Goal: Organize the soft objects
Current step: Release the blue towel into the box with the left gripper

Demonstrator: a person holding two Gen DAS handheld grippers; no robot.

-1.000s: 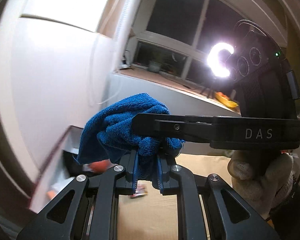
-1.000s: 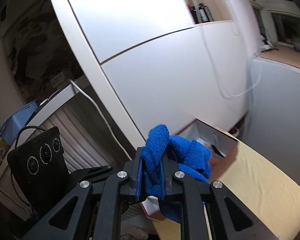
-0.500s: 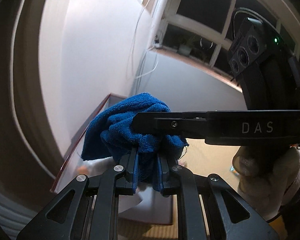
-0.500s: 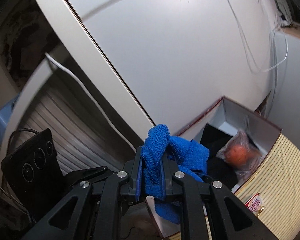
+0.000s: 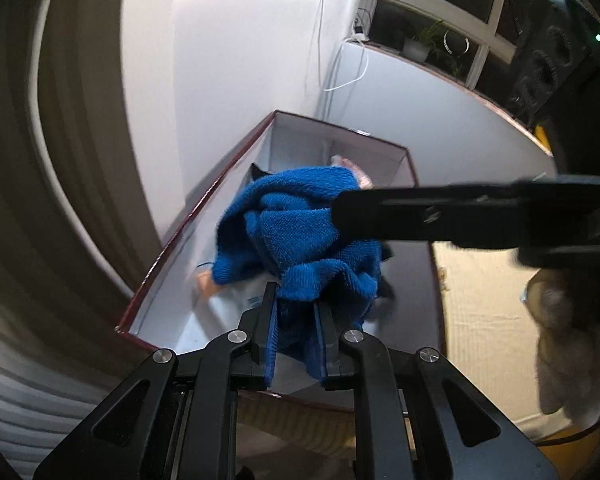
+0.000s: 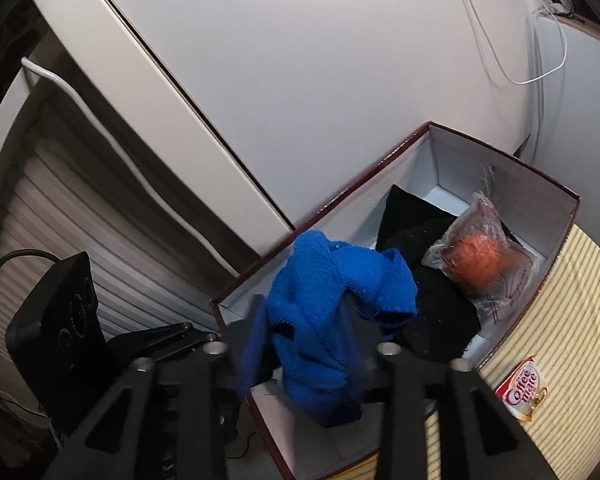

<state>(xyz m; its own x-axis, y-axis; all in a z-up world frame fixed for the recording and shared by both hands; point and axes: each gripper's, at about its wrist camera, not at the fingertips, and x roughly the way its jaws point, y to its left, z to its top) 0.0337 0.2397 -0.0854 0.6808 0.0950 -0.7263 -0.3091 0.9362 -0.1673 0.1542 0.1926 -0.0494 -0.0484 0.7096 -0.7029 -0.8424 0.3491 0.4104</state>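
A bunched blue towel (image 5: 300, 236) hangs over an open white box with a dark red rim (image 5: 204, 204). My left gripper (image 5: 296, 300) is shut on the towel's lower fold. In the right wrist view the same towel (image 6: 324, 300) sits between my right gripper's (image 6: 304, 320) blurred, spread fingers, above the box (image 6: 500, 156). A black cloth (image 6: 428, 280) and a bagged orange object (image 6: 480, 256) lie inside the box. The right gripper's body crosses the left wrist view (image 5: 480, 216).
The box stands against a white cabinet (image 6: 320, 60) on a pale striped surface (image 6: 572, 340). A Coffee mate sachet (image 6: 522, 388) lies beside the box. A cream plush item (image 5: 560, 352) sits at the right. White cables (image 6: 540, 60) hang on the wall.
Both grippers have tilted down and moved over the box with the towel. The right gripper's fingers have spread apart from the towel; the left stays clamped.
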